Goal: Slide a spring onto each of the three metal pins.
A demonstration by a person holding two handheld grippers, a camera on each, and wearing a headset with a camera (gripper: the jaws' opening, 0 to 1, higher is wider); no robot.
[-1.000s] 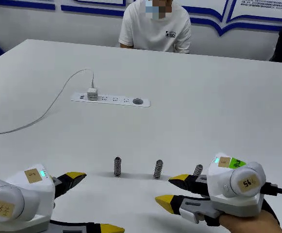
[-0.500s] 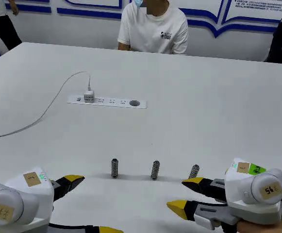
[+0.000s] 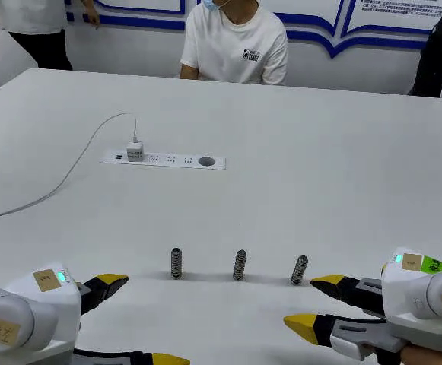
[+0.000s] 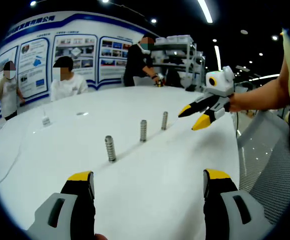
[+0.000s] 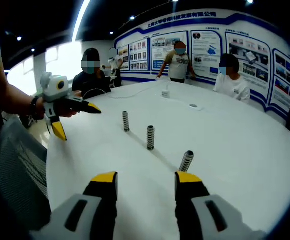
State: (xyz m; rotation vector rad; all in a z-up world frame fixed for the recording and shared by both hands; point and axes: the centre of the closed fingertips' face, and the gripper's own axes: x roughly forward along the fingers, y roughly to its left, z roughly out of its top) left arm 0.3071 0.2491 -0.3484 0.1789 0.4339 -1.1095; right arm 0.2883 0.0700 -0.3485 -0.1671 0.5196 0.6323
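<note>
- Springs (image 3: 240, 265): three upright in a row at 6 o'clock on the white worktop (image 3: 319, 175).
- Left claw (image 3: 149, 319) at 7 and right claw (image 3: 303, 301) at 5 both gape, empty.
- Power strip (image 3: 163, 160) lies toward 11.
- Person (image 3: 234, 46) sits at 12 before blue-trimmed wall boards.

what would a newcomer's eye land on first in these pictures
Three springs standing in a row near the front of the white table draw the eye first. The left gripper and right gripper, both with yellow-tipped jaws open and empty, flank them at the near edge. Farther back lies a power strip, and a person in a white shirt sits at the far side.
</note>
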